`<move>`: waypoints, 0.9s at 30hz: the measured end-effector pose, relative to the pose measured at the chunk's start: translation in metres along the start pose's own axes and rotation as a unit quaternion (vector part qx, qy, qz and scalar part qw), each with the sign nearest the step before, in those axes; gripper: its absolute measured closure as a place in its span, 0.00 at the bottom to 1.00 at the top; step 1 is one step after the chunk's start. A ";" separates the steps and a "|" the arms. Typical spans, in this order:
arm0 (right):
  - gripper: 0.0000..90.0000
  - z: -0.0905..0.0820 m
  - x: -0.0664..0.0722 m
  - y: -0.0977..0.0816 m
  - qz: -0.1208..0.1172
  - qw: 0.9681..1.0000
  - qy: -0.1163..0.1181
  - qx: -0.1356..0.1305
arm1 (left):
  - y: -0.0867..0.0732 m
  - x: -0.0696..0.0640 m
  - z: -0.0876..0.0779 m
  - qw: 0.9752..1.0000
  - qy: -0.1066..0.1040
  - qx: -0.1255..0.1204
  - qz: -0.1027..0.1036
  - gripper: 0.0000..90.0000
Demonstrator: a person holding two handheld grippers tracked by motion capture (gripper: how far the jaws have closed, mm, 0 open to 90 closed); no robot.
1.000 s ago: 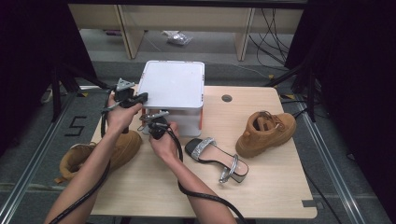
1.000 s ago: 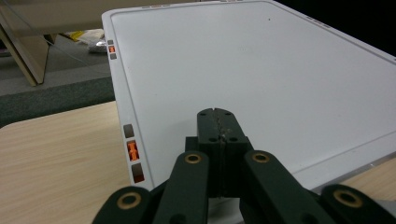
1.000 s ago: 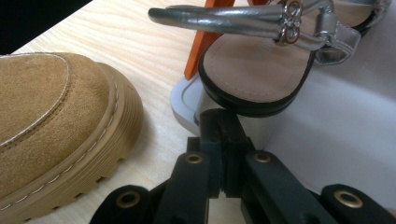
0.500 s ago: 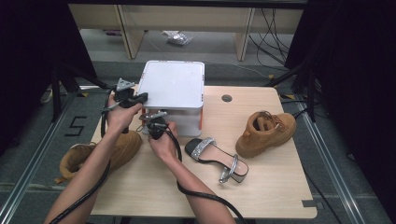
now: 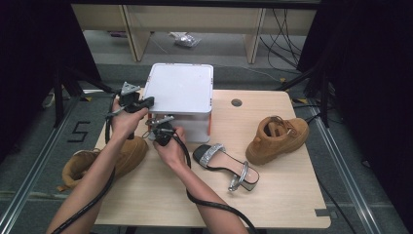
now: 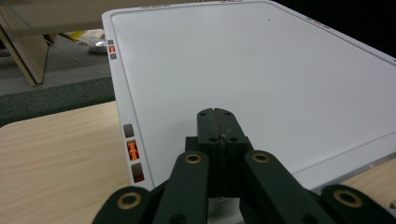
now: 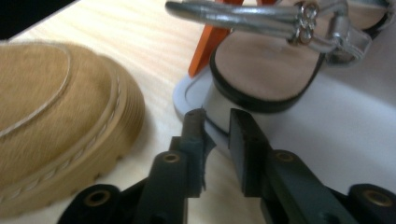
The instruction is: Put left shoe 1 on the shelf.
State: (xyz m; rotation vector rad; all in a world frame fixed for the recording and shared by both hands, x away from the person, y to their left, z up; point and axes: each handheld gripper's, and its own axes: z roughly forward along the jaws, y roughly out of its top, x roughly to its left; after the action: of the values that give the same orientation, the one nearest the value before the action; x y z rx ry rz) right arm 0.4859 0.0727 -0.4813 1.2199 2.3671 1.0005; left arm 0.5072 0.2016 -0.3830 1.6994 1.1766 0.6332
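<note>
Both grippers hovered at the box [image 5: 180,92]: left [image 6: 217,112] pinched together on its lid, right [image 7: 215,119] just parted, sandal [image 7: 266,70] released inside

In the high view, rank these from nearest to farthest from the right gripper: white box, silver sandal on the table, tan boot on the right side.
From the right gripper:
1. White box, right beside it, just behind.
2. Silver sandal, flat on the table, toward the near right.
3. Tan boot, far over on the table's right side.
</note>
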 end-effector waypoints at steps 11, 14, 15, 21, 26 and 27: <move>0.65 -0.047 -0.030 -0.016 -0.027 0.998 0.034 0.052 | 0.000 0.000 0.000 1.000 0.000 0.001 -0.001 1.00; 0.62 -0.063 -0.042 -0.025 -0.032 0.997 0.031 0.063 | 0.000 0.000 0.000 1.000 0.000 0.001 0.000 1.00; 0.60 -0.070 -0.048 -0.029 -0.034 0.997 0.031 0.069 | 0.000 0.000 0.000 1.000 0.000 0.001 -0.001 1.00; 0.55 -0.104 -0.071 -0.046 -0.038 0.995 0.022 0.093 | 0.000 0.000 0.000 1.000 0.000 -0.002 -0.002 1.00; 0.51 -0.130 -0.090 -0.057 -0.054 0.992 0.010 0.113 | -0.001 0.000 0.000 1.000 0.001 -0.003 -0.001 1.00; 0.50 -0.134 -0.094 -0.059 -0.051 0.992 0.010 0.117 | -0.001 0.000 0.000 1.000 0.001 -0.002 0.001 1.00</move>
State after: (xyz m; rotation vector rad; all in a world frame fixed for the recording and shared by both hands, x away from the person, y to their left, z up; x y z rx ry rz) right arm 0.4344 -0.0859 -0.4312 1.1547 2.5907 0.7233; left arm 0.5067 0.2013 -0.3835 1.6959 1.1753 0.6387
